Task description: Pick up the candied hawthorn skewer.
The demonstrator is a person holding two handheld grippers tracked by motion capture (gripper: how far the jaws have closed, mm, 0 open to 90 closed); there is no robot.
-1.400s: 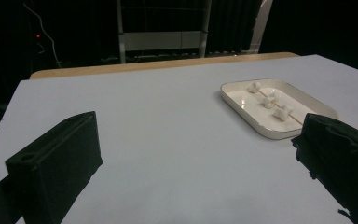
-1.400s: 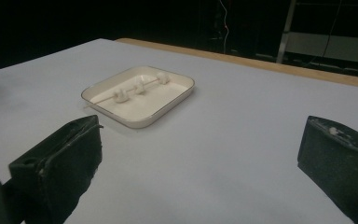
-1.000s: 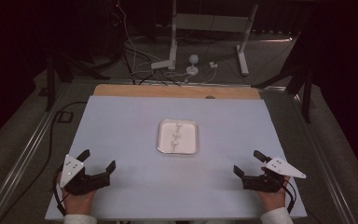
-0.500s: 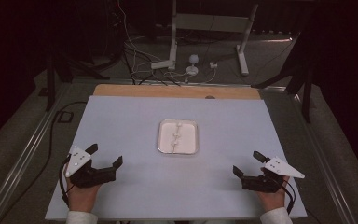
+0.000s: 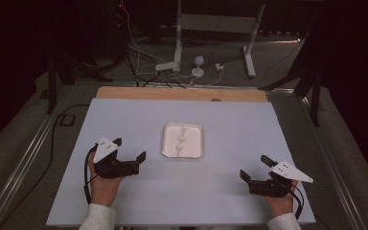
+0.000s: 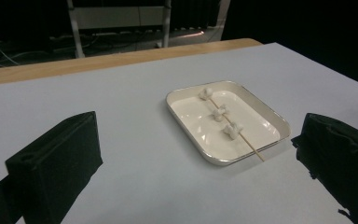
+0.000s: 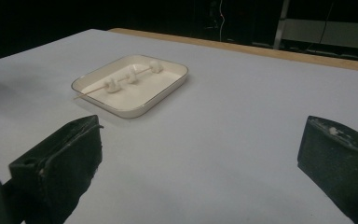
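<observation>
skewer in tray — ahead of left gripper

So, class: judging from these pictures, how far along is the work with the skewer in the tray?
Nothing looks done: the skewer with three white pieces lies in the tray. In hand: the left claw is open, angled toward the tray. The right claw waits open. Grasping the skewer remains.

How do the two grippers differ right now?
The left gripper sits farther forward, nearer the tray; the right gripper waits by the table's near edge. The left's plate points toward the person, the right's points outward. Both are open, holding nothing.
</observation>
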